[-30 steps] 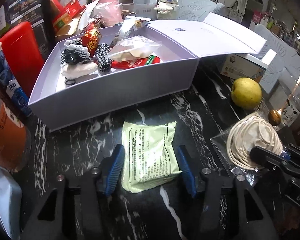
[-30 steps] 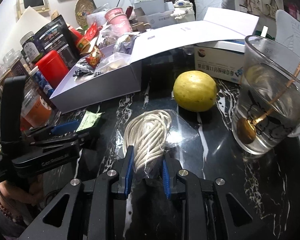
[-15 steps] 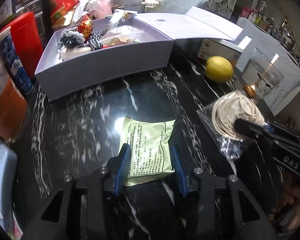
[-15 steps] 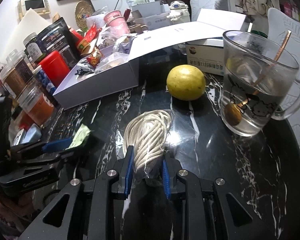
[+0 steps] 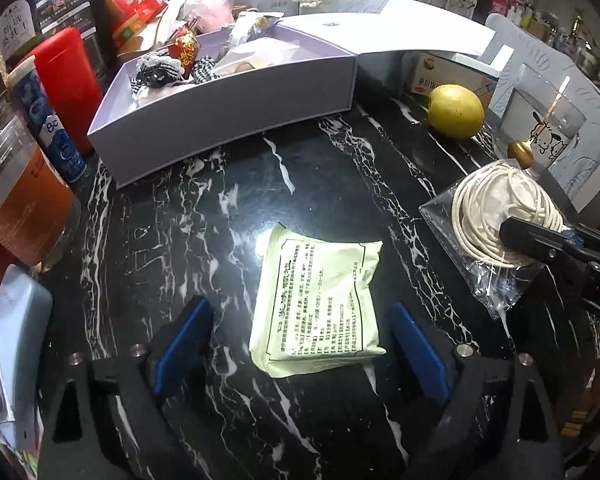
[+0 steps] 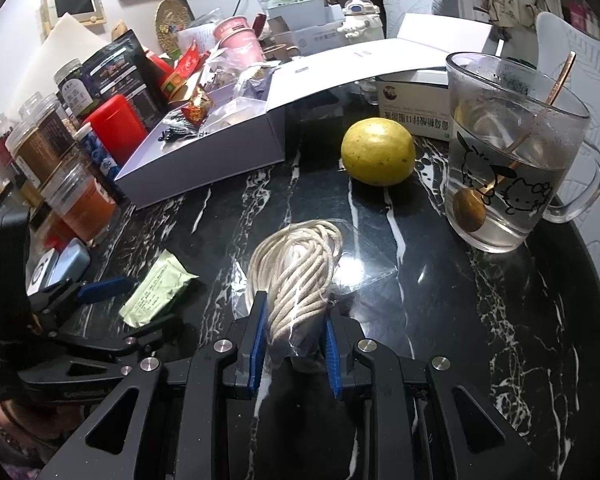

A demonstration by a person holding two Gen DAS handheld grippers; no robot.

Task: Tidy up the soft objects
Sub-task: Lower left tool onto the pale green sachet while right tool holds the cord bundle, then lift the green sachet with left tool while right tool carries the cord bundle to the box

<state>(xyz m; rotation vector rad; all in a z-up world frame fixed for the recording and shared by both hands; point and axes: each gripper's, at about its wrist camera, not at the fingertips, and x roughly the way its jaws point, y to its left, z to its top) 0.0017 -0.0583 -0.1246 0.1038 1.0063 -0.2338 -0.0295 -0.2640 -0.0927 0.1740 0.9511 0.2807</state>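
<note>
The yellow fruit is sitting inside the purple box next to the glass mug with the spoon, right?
Not quite. The yellow fruit is not inside the purple box; it sits on the black marble table, between the box and the glass mug. The spoon does stand in the mug. The right wrist view shows this clearly.

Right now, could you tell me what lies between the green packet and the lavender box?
Nothing: in the left wrist view only bare black marble tabletop separates the green packet from the lavender box.
</note>
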